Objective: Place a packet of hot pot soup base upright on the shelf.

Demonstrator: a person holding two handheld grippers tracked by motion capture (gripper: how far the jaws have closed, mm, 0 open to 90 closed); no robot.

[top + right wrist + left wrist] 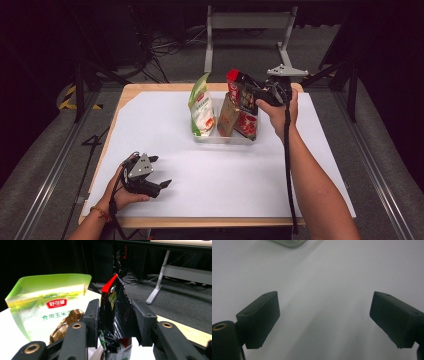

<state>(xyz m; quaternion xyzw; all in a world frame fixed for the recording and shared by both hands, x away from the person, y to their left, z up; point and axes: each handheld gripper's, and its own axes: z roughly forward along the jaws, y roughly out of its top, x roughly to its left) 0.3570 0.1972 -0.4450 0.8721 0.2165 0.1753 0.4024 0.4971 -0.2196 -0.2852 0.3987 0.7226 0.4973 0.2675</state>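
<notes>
Red-black pouch (115, 312) between parted right tongs (115, 322), tray (226, 139) mid-table

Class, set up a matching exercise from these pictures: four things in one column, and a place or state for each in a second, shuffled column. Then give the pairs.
Things
1. green pouch
2. black-and-red pouch
3. left hand-held gripper
4. brown pouch

Places or states
A. between the jaws of the right hand-held gripper
B. open and empty, low over the white table sheet
C. at the left end of the clear bin
D. in the bin between the other two pouches

Pairs: 1-C, 2-A, 3-B, 4-D
</notes>
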